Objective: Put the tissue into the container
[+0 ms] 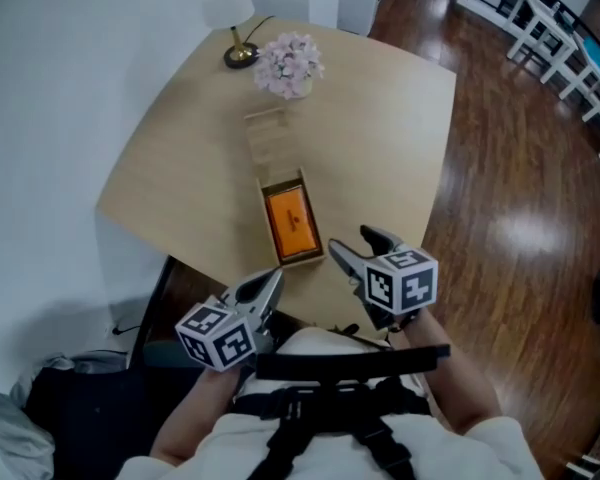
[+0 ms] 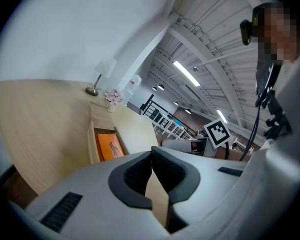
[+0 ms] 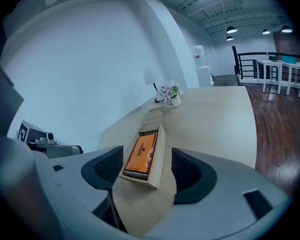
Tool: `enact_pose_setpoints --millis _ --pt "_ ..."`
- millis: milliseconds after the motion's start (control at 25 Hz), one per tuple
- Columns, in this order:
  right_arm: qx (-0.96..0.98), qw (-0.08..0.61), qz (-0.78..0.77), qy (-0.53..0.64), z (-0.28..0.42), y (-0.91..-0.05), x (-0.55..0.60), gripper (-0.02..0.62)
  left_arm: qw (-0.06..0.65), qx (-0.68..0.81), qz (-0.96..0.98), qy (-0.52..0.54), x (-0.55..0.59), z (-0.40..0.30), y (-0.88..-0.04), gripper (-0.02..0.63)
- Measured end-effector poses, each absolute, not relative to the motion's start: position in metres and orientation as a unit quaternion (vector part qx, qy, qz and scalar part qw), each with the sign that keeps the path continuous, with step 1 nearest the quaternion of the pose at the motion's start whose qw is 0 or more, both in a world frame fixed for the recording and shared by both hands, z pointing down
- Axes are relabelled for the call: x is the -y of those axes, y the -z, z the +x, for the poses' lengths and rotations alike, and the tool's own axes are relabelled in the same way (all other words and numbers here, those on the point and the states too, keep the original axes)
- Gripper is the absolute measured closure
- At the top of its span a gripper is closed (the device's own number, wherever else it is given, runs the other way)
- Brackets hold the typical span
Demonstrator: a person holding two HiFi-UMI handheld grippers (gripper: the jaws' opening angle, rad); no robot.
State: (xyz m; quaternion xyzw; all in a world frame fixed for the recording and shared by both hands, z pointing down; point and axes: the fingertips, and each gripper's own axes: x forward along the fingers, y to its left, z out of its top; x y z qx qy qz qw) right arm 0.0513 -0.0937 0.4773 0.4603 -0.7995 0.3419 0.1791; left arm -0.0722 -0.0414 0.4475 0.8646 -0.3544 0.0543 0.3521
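An orange tissue pack (image 1: 289, 220) lies inside an open wooden container (image 1: 302, 259) near the front edge of a pale wooden table (image 1: 380, 138). My left gripper (image 1: 270, 280) hovers just in front of the table edge, left of the box, its jaws closed together with nothing between them. My right gripper (image 1: 352, 241) is over the table edge, right of the box, with its jaws spread wide and empty. In the right gripper view the container (image 3: 158, 159) and tissue pack (image 3: 141, 154) show beyond the open right gripper (image 3: 146, 156). In the left gripper view the tissue pack (image 2: 109, 146) lies past the shut left gripper (image 2: 151, 151).
A flat wooden lid (image 1: 265, 133) lies behind the box. Further back stand a pot of pink flowers (image 1: 288, 65) and a lamp base (image 1: 241, 56). Dark wooden floor (image 1: 520, 218) lies to the right, and a dark bag (image 1: 70, 398) sits low at the left.
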Motion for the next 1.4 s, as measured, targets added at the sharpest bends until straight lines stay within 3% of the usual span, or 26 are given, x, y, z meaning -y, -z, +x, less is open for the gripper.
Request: enact_pose_setpoints --millis 520,1200,1400 --pt "0.811 0.154 0.476 -0.303 0.098 -0.446 0.047 0.29 0.343 0.292 0.891 -0.059 0.027 -0.02 -0.426 0.604" --pt "0.805 0.141 0.488 -0.307 0.113 -0.441 0.02 0.58 0.336 0.267 0.896 -0.109 0.012 -0.011 -0.425 0.606" --pt "0.807 0.136 0.486 -0.308 0.112 -0.439 0.021 0.594 0.334 0.268 0.896 -0.116 0.012 -0.011 -0.423 0.605"
